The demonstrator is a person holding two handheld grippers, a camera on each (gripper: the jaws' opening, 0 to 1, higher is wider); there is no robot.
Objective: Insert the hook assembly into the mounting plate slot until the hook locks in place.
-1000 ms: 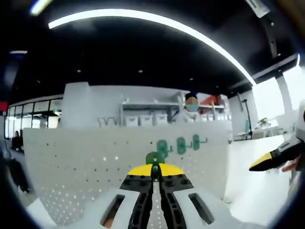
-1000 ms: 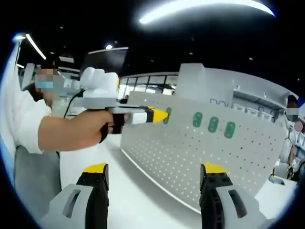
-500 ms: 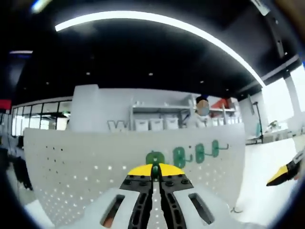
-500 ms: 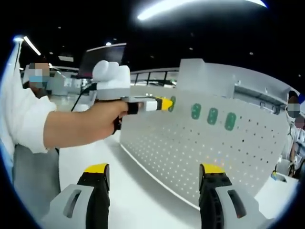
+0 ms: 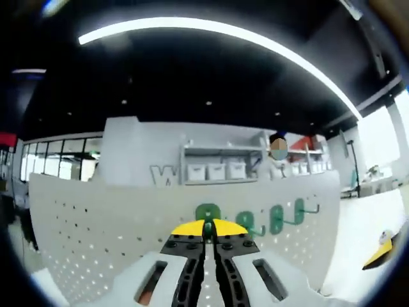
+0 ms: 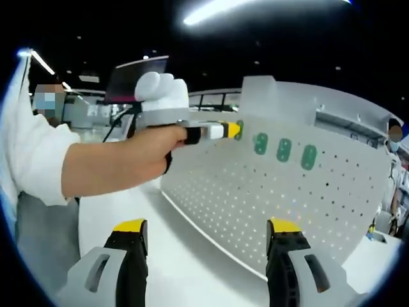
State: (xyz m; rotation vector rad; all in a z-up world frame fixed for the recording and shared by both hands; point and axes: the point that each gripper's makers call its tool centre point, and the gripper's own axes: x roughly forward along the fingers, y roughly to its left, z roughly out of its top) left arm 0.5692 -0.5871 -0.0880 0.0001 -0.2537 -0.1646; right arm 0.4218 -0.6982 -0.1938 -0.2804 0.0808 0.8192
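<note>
While the left gripper (image 6: pixel 231 130) stays out of contact with nothing but its load, its jaws are closed on a green hook (image 5: pixel 207 215), pressed at the white pegboard (image 6: pixel 275 204) beside three green hooks (image 6: pixel 284 149) already mounted. Locking seems not confirmed. Wide open and empty, the right gripper (image 6: pixel 204 256) hovers above the tabletop (image 6: pixel 172 256).

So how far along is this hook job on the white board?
Three green hooks already sit on the pegboard. In hand: the left tool, shut on a fourth green hook, holds it at the board. Whether it has locked in, I cannot tell. The right tool hangs open, away from the board.
</note>
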